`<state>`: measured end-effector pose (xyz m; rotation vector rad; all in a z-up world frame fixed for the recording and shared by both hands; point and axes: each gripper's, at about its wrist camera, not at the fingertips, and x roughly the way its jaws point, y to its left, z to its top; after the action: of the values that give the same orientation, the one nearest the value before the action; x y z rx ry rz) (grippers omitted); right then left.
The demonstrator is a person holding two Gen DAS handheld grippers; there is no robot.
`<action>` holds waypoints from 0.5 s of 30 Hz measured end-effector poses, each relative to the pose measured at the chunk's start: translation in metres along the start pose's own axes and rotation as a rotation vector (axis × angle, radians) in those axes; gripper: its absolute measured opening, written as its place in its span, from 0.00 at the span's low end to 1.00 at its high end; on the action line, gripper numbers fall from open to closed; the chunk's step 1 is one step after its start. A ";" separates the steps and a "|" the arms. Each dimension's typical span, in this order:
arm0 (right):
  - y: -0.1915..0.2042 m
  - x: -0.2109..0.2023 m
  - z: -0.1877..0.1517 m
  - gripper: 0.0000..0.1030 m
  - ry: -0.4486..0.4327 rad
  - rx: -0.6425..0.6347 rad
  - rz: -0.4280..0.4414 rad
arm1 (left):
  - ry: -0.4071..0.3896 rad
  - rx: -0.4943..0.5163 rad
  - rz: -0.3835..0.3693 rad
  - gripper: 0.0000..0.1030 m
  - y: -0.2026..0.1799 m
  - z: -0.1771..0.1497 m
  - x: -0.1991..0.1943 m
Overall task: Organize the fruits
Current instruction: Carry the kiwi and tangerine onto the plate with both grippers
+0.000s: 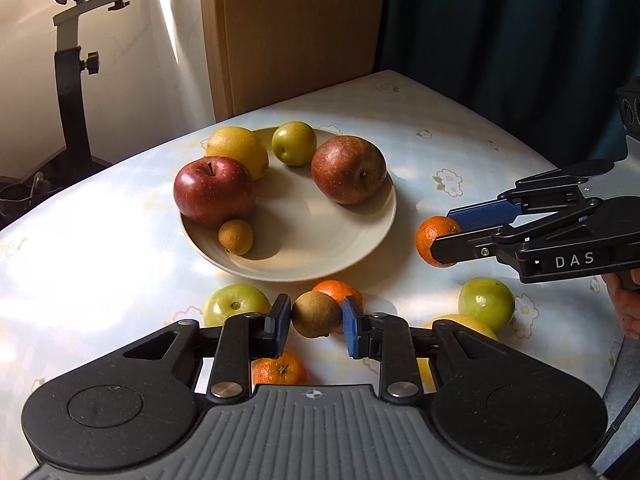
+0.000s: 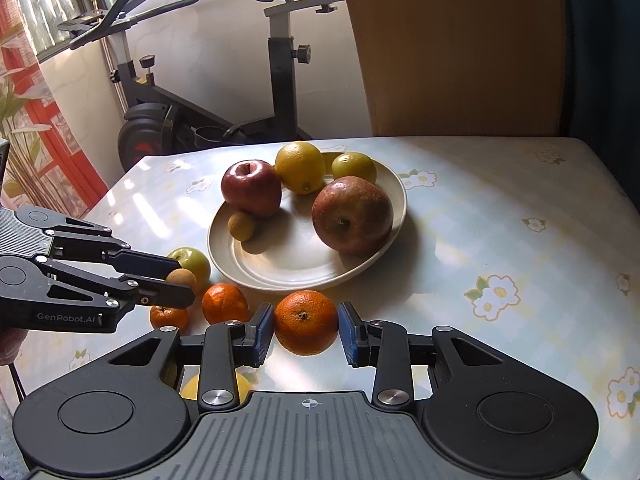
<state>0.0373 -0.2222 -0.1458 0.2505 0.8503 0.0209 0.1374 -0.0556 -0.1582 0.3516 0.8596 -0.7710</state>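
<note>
A cream plate (image 1: 352,248) (image 2: 280,268) holds two red apples (image 1: 214,192) (image 1: 349,169), a lemon (image 1: 239,148), a green fruit (image 1: 294,143) and a small brown fruit (image 1: 235,237). My left gripper (image 1: 316,322) (image 2: 178,276) is shut on another small brown fruit (image 1: 315,314) (image 2: 185,277), just in front of the plate. My right gripper (image 2: 306,330) (image 1: 450,230) is shut on a mandarin (image 2: 306,322) (image 1: 432,240) to the plate's right. Loose on the cloth lie two mandarins (image 1: 278,370) (image 1: 340,290), two green fruits (image 1: 236,304) (image 1: 486,302) and a yellow fruit (image 1: 472,322).
The table (image 2: 520,220) wears a pale flowered cloth and ends close behind the plate. A wooden chair back (image 2: 452,48) stands at the far edge. An exercise bike (image 2: 200,112) is beyond the table on the left. Dark curtain (image 1: 520,20) hangs at the right.
</note>
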 end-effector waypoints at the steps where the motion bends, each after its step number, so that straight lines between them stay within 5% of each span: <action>1: 0.000 0.000 0.002 0.31 -0.002 -0.005 -0.002 | -0.016 -0.012 0.006 0.29 0.003 0.003 -0.003; 15: 0.006 0.026 0.026 0.31 -0.010 -0.084 -0.026 | -0.027 -0.074 0.085 0.29 0.026 0.031 0.022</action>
<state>0.0749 -0.2183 -0.1472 0.1601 0.8409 0.0308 0.1822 -0.0659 -0.1563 0.3093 0.8408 -0.6623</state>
